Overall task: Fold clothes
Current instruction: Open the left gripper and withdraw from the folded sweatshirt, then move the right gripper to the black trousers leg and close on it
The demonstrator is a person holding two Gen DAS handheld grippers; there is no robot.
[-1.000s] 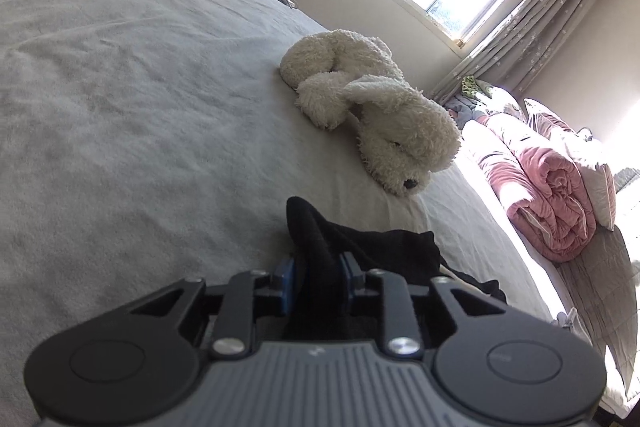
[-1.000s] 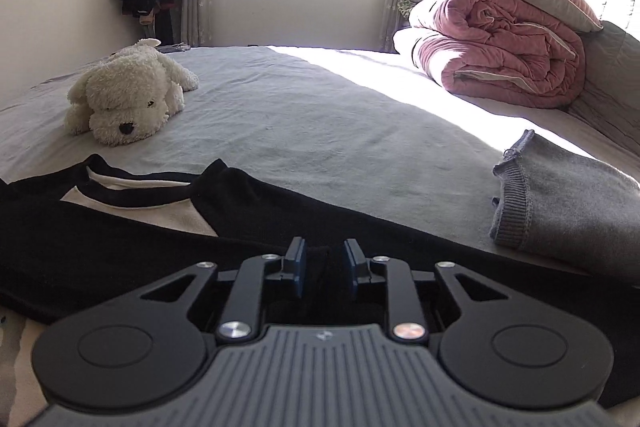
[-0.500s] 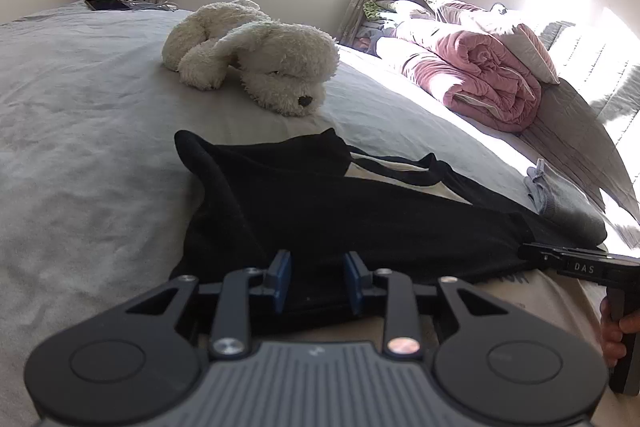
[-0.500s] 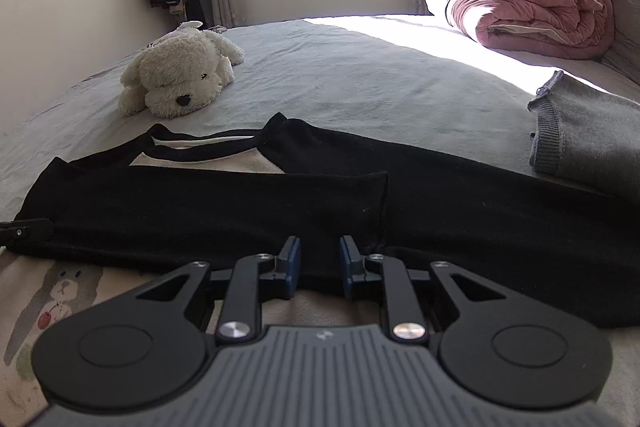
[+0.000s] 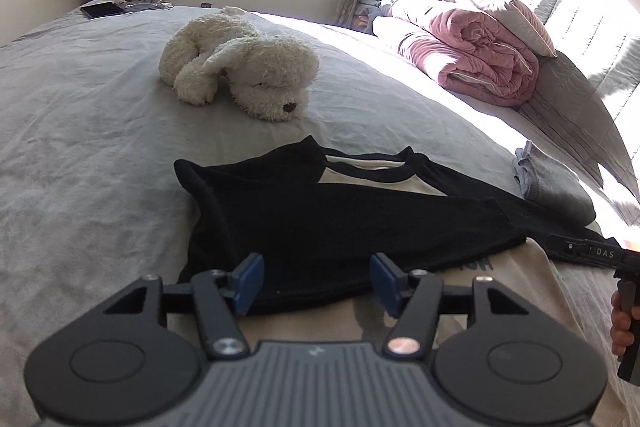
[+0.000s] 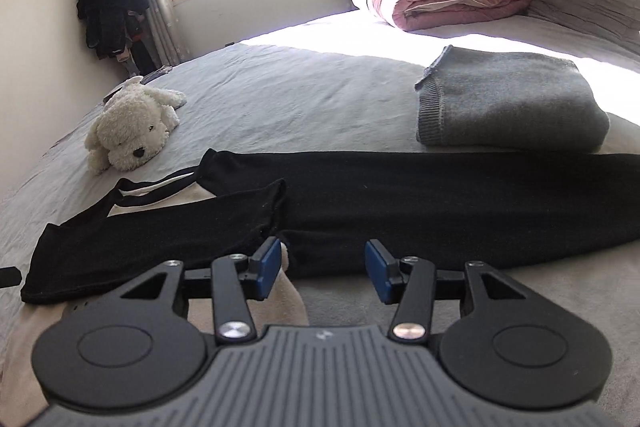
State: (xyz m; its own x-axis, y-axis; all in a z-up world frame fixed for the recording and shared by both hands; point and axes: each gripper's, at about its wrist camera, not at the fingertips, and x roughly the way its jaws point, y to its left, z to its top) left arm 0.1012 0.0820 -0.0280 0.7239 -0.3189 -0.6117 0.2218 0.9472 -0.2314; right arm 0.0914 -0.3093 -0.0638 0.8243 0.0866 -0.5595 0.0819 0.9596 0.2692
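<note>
We see the shirt [image 5: 340, 223] flat on the bed [image 5: 80, 155], one black sleeve [image 6: 160, 227] laid across its chest, presumably for folding, both our left gripper [image 5: 316, 283] and right gripper [image 6: 322, 269] spread wide and empty above it; only the right view shows the other sleeve [image 6: 440, 195] stretched straight beside the folded grey sweater [image 6: 508, 107].

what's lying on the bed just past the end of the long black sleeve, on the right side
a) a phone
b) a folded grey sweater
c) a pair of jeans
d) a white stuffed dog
b: in the right wrist view a folded grey sweater sits just beyond the outstretched black sleeve, while the stuffed dog lies far off to the left.
</note>
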